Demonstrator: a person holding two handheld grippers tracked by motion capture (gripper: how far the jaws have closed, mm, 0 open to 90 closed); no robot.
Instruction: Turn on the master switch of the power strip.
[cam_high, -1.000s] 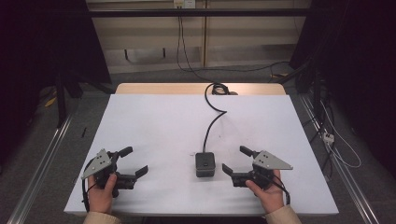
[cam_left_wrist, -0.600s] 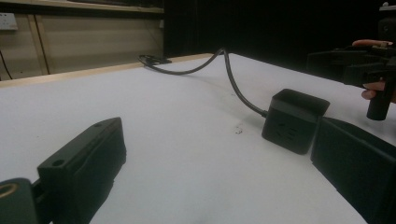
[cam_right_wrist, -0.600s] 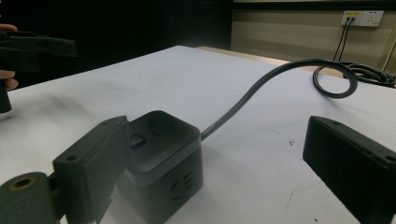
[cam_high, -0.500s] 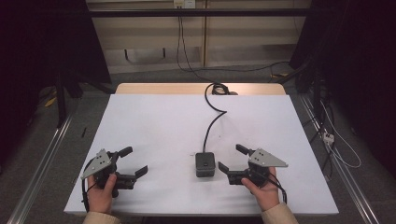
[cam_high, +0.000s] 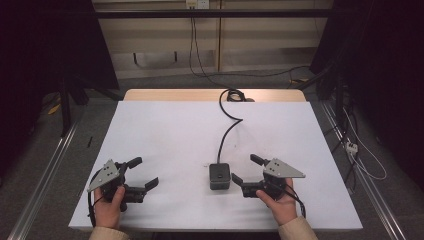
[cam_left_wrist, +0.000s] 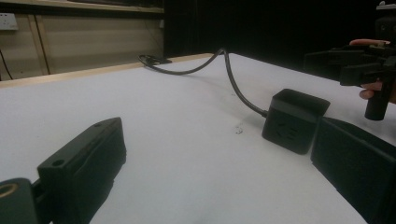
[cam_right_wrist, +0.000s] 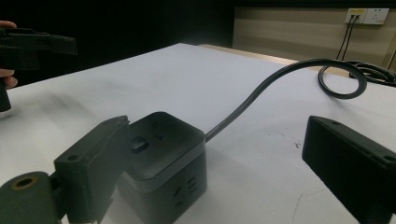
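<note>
A dark grey power cube (cam_high: 219, 176) sits on the white table (cam_high: 165, 130) near the front, and its black cable (cam_high: 227, 127) curves back to a coil at the far edge. My right gripper (cam_high: 243, 168) is open just right of the cube, with its near jaw almost at the cube's side. In the right gripper view the cube (cam_right_wrist: 163, 163) lies close behind the left jaw, off the middle of the open gap (cam_right_wrist: 217, 135). My left gripper (cam_high: 145, 172) rests open at the front left, well apart from the cube (cam_left_wrist: 293, 119).
The cable's coil (cam_high: 233, 95) lies at the table's wooden back edge. Wall sockets (cam_right_wrist: 369, 15) and hanging wires are behind the table. Metal rails (cam_high: 40, 185) run along both sides on the floor. Bare white surface stretches between the two grippers and toward the back.
My right gripper has slid left toward the power cube, closing most of the gap. The left gripper and the cube have stayed where they were.
</note>
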